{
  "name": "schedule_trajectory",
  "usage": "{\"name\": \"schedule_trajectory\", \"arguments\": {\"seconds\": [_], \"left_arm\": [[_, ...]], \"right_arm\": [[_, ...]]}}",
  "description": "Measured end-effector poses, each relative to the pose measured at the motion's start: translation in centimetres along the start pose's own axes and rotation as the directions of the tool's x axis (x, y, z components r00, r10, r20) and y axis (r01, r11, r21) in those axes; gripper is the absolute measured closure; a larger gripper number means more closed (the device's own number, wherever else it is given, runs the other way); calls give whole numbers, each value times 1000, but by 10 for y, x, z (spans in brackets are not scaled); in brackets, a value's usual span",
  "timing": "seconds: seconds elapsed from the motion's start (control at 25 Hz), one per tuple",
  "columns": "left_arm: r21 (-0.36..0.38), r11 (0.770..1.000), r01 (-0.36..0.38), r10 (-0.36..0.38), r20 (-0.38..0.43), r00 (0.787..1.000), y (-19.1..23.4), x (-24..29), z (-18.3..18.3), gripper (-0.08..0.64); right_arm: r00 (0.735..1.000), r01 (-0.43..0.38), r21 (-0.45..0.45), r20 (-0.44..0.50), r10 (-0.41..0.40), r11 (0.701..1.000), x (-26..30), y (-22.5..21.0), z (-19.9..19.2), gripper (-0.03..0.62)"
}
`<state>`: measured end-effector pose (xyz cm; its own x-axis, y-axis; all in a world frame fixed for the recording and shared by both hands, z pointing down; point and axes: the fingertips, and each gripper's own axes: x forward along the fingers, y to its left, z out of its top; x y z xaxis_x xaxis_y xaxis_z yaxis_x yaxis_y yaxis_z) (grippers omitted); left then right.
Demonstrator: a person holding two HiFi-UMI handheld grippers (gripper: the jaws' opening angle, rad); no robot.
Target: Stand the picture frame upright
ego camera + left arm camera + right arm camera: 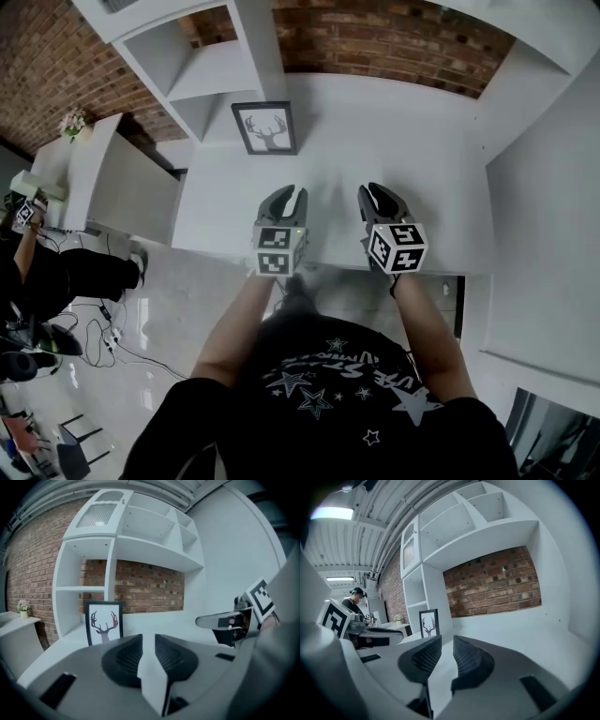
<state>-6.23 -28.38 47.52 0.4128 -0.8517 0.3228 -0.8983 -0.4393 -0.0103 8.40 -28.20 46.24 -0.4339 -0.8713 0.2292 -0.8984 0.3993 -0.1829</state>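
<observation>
Position: black-rimmed rectangular picture frame (265, 127) stands upright at the back of the white desk (422, 141), ahead-left of my left gripper (292, 192) (nearer than my right gripper (372, 189)); both jaw pairs slightly apart, empty.

- Picture frame (265, 127): black border, white print showing an antlered deer head.
- Pose: standing upright, with the print facing forward.
- Location: far left of the white desk (394, 159), just beside the shelf unit (265, 47).

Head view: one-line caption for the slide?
Deer picture frame stands upright at the back of the white desk; left gripper and right gripper hover empty near its front edge.
</observation>
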Motion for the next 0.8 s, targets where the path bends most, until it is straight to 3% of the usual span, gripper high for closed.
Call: {"name": "schedule_trajectory", "arguments": {"seconds": [0.28,0.8], "left_arm": [[7,1000,-2,2,17,1000,-44,-30,0,514],[-24,999,-23,23,5,1000,-114,-89,-19,541]], "right_arm": [[999,42,0,-2,-42,999,-52,-13,-6,555],[1000,-22,-15,-12,22,1000,-132,-13,-23,568]]}}
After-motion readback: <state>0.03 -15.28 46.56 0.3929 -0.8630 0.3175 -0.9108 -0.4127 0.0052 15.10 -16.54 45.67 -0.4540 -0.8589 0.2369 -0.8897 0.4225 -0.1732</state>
